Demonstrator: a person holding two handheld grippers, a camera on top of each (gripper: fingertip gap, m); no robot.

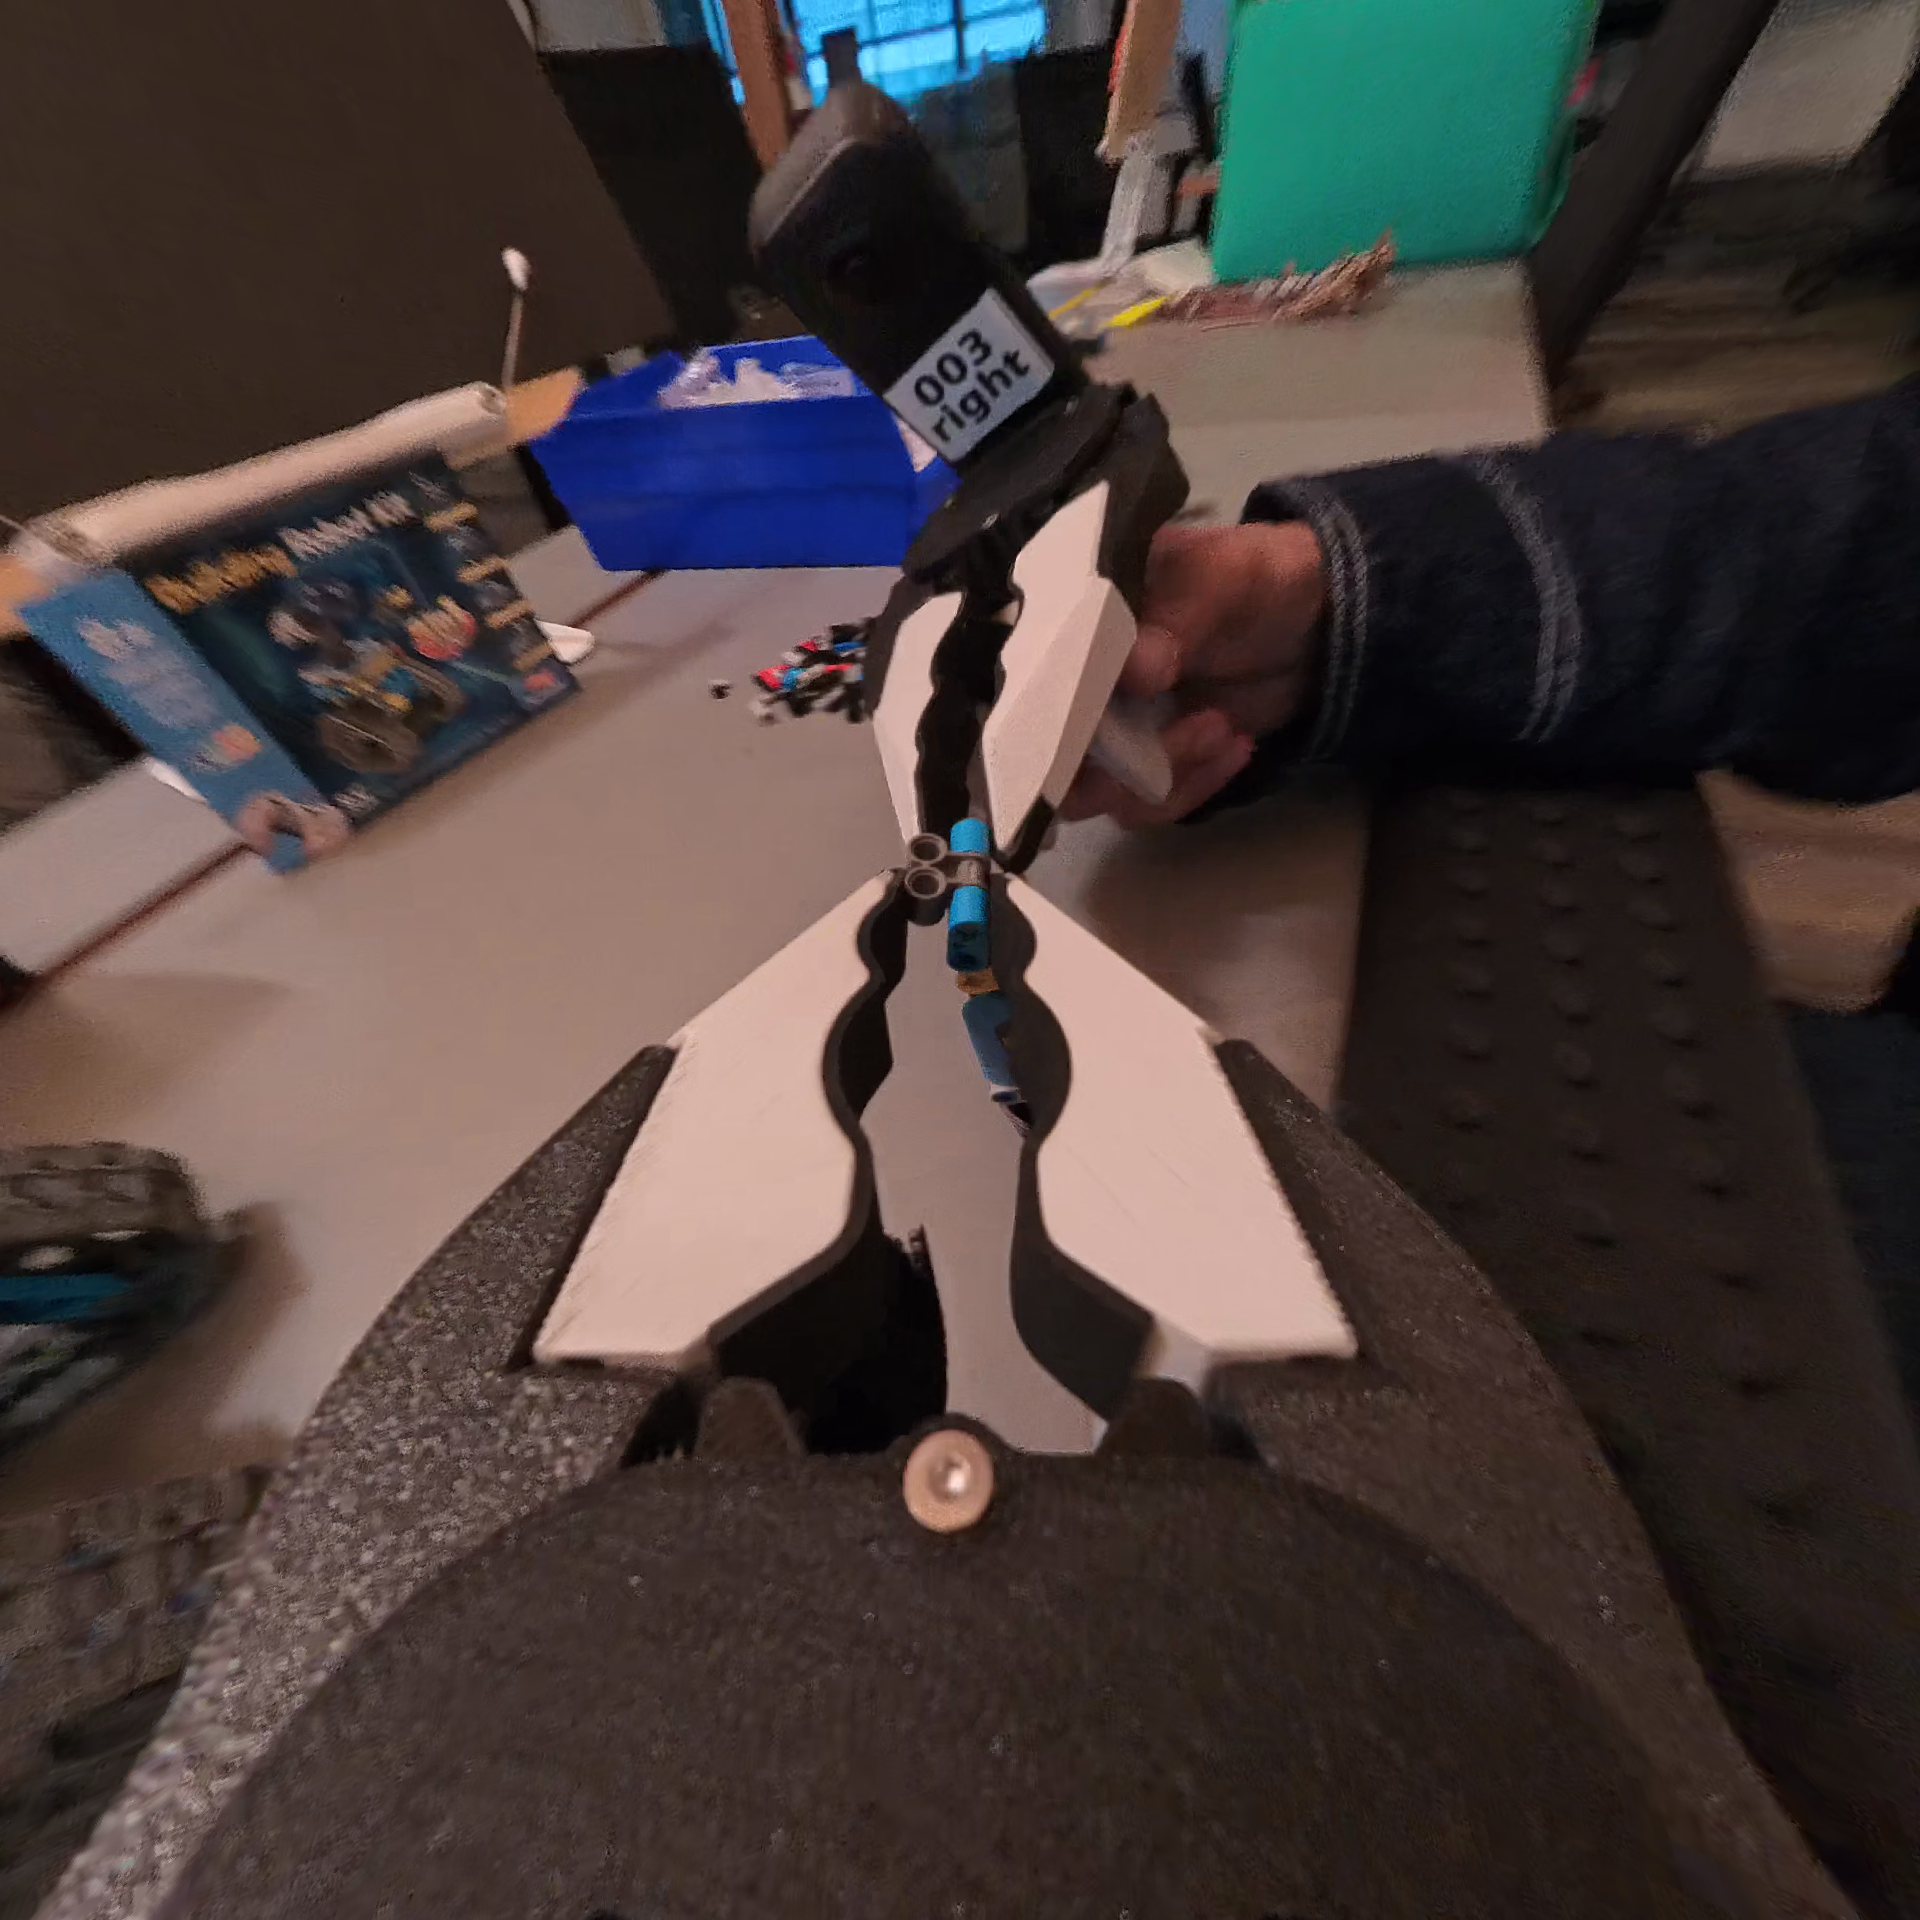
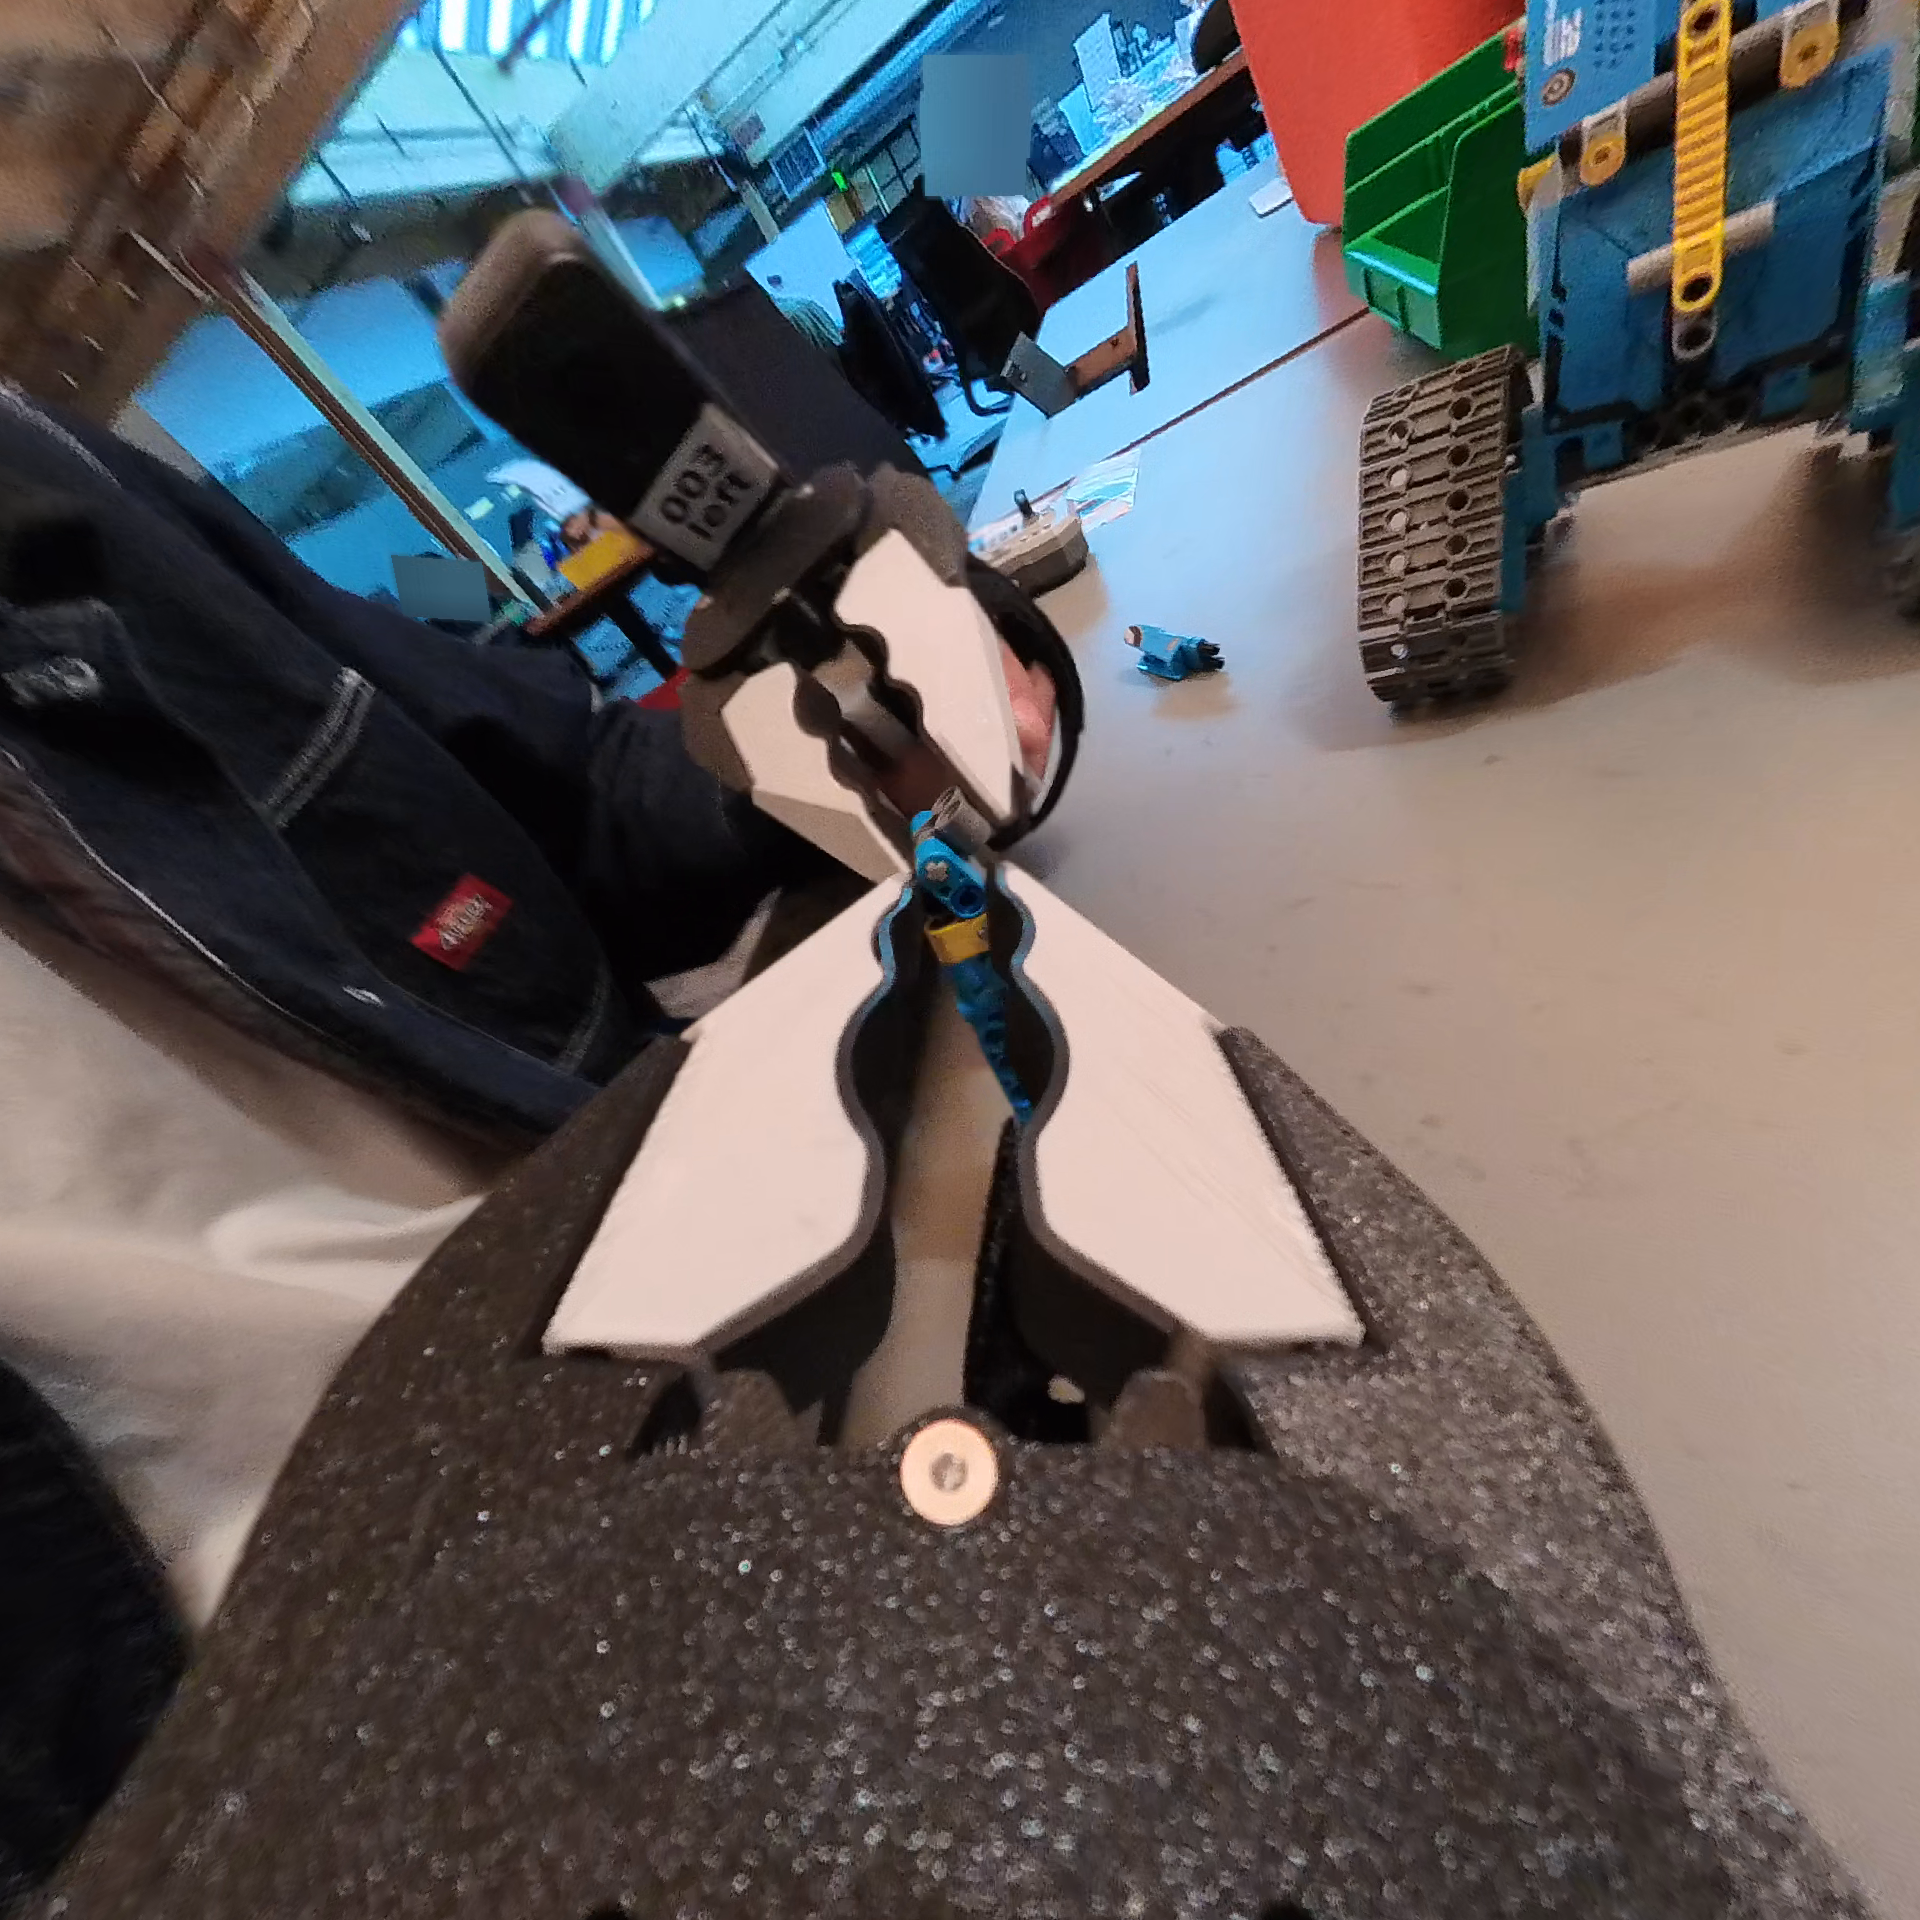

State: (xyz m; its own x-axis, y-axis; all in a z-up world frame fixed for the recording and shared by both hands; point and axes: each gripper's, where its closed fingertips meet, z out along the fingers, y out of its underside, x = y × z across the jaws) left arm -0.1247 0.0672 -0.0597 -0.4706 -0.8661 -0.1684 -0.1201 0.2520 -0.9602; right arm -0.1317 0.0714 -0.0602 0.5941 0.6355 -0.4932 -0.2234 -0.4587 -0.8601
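Grey table runs through a cluttered workshop, and I have both grippers raised over it, tips meeting nose to nose. My left gripper is nearly closed, its white fingers pinching a small grey connector at the tips. My right gripper is likewise nearly closed, clamped on a thin blue beam with a yellow piece near its end; that beam runs back along the gap between the fingers. In the left wrist view the grey connector touches the blue end of the beam assembly, so the two pieces meet right between the grippers. A hand in a dark sleeve holds the right gripper's handle. Well behind sit a blue bin, a printed box leaning to the left, and a heap of small parts. In the right wrist view a blue tracked robot model stands on the table to the right, a green bin behind it, and a small blue part lies apart.
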